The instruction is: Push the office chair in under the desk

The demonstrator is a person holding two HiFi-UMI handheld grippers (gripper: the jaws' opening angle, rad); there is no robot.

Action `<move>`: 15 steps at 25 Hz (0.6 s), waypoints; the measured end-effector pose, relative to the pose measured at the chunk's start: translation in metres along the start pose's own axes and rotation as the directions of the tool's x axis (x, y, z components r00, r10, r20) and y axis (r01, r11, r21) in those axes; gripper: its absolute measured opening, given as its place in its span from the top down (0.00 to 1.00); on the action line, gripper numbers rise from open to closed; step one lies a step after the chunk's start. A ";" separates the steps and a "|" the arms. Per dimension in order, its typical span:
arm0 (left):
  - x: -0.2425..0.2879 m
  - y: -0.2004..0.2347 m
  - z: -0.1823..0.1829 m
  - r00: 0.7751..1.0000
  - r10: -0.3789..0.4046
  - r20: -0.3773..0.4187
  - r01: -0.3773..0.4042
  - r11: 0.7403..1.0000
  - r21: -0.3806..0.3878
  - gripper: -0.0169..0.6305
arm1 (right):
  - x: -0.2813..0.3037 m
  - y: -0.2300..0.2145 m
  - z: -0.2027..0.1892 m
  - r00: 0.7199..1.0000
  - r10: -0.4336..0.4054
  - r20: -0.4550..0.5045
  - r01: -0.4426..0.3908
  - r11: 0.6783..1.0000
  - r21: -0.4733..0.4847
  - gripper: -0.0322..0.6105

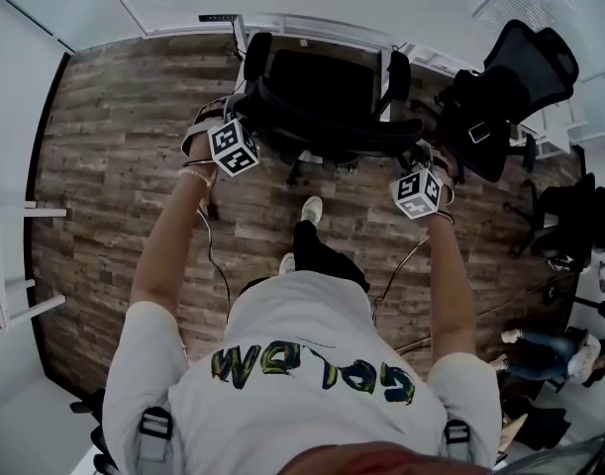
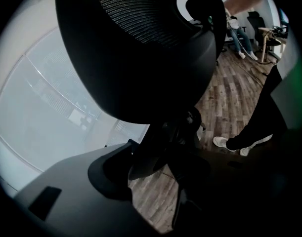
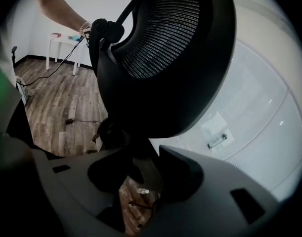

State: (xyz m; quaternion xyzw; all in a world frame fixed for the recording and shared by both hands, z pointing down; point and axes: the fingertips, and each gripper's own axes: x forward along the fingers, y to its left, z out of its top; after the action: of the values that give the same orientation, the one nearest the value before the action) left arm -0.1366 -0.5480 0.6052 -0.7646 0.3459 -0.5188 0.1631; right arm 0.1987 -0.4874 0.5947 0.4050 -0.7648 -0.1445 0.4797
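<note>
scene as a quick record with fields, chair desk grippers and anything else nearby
desk: white desk, beyond the chair
chair: black office chair, seat toward the desk, front near its edge
left gripper: jaws astride the left side of the backrest; grip unclear
right gripper: jaws astride the backrest's right side; grip unclear
floor: wood planks
nearby: second black chair, right

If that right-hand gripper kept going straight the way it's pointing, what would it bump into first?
The office chair. The right gripper straddles its back frame, with the mesh backrest directly ahead; whether the jaws pinch it is unclear. Beyond lies the white desk, I'd guess.
</note>
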 end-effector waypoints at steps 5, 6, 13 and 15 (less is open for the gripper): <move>0.032 0.027 0.009 1.000 0.004 -0.002 -0.004 1.000 -0.007 0.63 | 0.034 -0.032 0.002 1.000 -0.006 -0.001 0.006 1.000 0.001 0.68; 0.039 0.033 0.011 1.000 0.003 -0.004 -0.003 1.000 -0.008 0.63 | 0.041 -0.038 0.002 1.000 -0.004 -0.002 0.004 1.000 0.000 0.68; 0.084 0.076 0.028 1.000 0.006 -0.021 -0.006 1.000 -0.006 0.63 | 0.084 -0.083 0.005 1.000 0.007 -0.001 -0.007 1.000 -0.003 0.68; 0.094 0.086 0.034 1.000 -0.003 -0.026 0.003 1.000 -0.014 0.63 | 0.095 -0.096 0.005 1.000 0.011 -0.002 -0.011 1.000 -0.005 0.68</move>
State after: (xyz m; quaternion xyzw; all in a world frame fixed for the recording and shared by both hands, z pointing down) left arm -0.1163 -0.6786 0.6029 -0.7595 0.3504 -0.5264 0.1525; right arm 0.2200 -0.6207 0.5924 0.3995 -0.7663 -0.1435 0.4822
